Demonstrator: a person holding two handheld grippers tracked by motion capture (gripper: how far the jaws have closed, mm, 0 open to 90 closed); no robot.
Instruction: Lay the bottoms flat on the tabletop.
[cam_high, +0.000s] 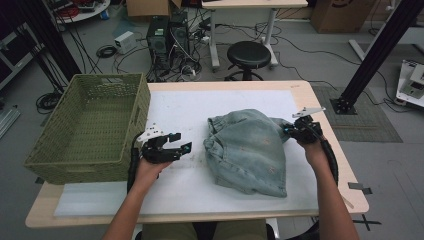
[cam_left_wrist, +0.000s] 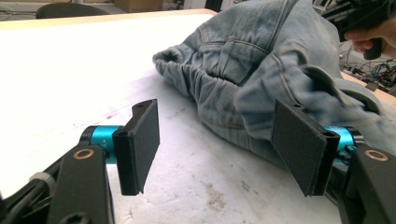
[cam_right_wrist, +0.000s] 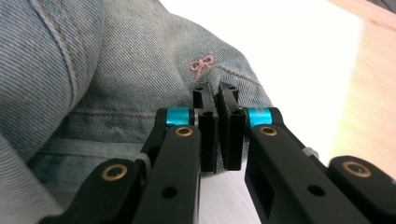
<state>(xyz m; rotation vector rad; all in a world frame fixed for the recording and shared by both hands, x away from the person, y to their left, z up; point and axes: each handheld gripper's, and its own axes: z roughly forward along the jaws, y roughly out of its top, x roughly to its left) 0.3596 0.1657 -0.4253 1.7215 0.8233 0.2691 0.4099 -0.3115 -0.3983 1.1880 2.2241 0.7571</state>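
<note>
A crumpled pair of light blue jeans (cam_high: 247, 150) lies on the white mat, right of the middle. My right gripper (cam_high: 288, 130) is at the garment's right edge, and its jaws are shut on a fold of denim. In the right gripper view the pads (cam_right_wrist: 216, 100) pinch a hem of the jeans (cam_right_wrist: 116, 70) just below a small pink embroidered bow. My left gripper (cam_high: 182, 142) hovers left of the jeans, open and holding nothing. In its own view the left gripper (cam_left_wrist: 217, 140) has wide jaws facing the bunched waistband of the jeans (cam_left_wrist: 252, 60).
A green woven basket (cam_high: 85, 130) stands on the table's left end, close to my left hand. The white mat (cam_high: 190, 110) covers most of the wooden tabletop. Beyond the far edge are a black stool (cam_high: 248, 52), computer towers and cables on the floor.
</note>
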